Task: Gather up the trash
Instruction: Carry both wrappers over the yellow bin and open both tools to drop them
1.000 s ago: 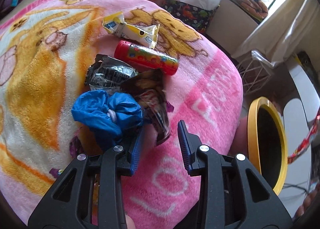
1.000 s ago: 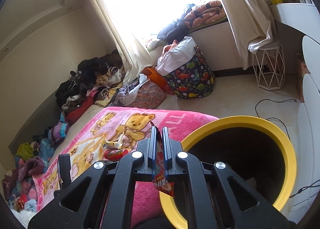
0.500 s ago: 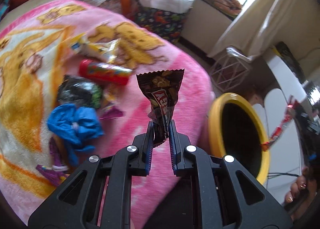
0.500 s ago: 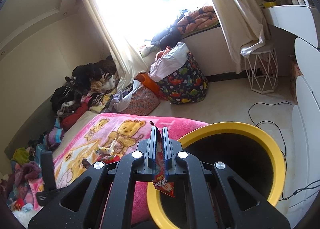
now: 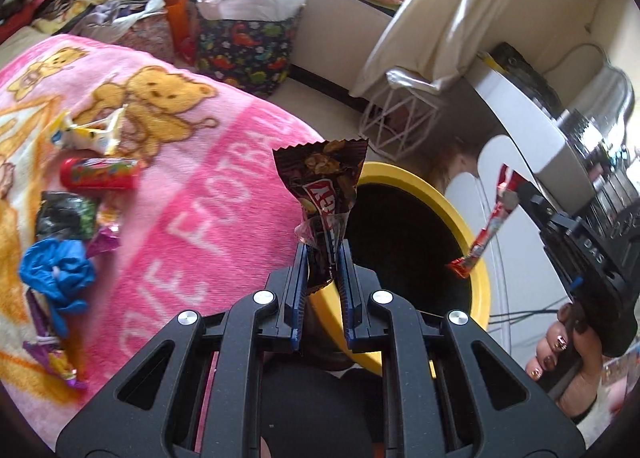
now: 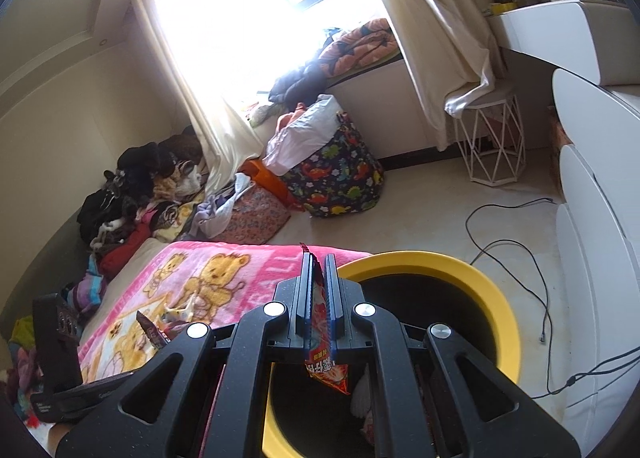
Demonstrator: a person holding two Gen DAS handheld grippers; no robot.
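Left gripper [image 5: 323, 258]: its jaws are clamping the lower end of a brown snack wrapper [image 5: 325, 194]; the wrapper's long axis is standing up from the tips.
Right gripper [image 6: 319, 290]: it is pinching a thin red wrapper [image 6: 326, 368] edge-on, and the wrapper's free end is hanging below the jaws.
Yellow bin [image 5: 430, 194]: its dark opening is lying just ahead and right of the left tips, and directly under and ahead of the right tips; the right hand is the nearer one.
Remaining litter: a red tube [image 5: 100, 174] and a blue crumpled piece [image 5: 56, 274], maybe a glove, are lying on the pink blanket [image 5: 208, 178], well to the left of the left gripper.
View difference: only the right wrist view is showing something pale inside the bin.
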